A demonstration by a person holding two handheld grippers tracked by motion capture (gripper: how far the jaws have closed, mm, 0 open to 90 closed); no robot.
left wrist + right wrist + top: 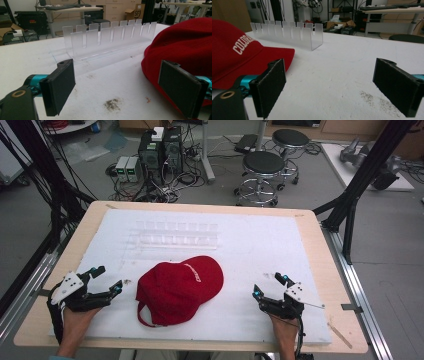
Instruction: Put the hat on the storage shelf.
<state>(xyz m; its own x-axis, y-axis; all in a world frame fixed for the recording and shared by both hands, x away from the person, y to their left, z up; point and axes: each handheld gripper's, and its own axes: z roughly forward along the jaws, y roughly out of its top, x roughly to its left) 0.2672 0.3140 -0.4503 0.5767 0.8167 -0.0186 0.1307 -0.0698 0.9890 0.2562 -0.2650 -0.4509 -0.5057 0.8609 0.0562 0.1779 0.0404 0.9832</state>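
Observation:
A red baseball cap [180, 287] with white lettering lies on the white foam board [250, 245], near the front middle. Behind it stands a clear acrylic slotted rack [175, 234]. My left gripper [110, 277] rests on the board left of the cap, open and holding nothing; in the left gripper view the cap [182, 47] sits just beyond its right jaw and the rack [110, 37] lies ahead. My right gripper [270, 286] rests right of the cap, open, nothing between its jaws. In the right gripper view the cap's brim [262, 60] lies to the left, the rack [289, 33] farther back.
The board lies on a wooden table [320, 265]. Small dark specks mark the board near each gripper [112, 103] [379, 101]. Beyond the table's far edge stand stools [262, 170], computers [160, 150] with cables, and black frame posts [360, 175] at both sides.

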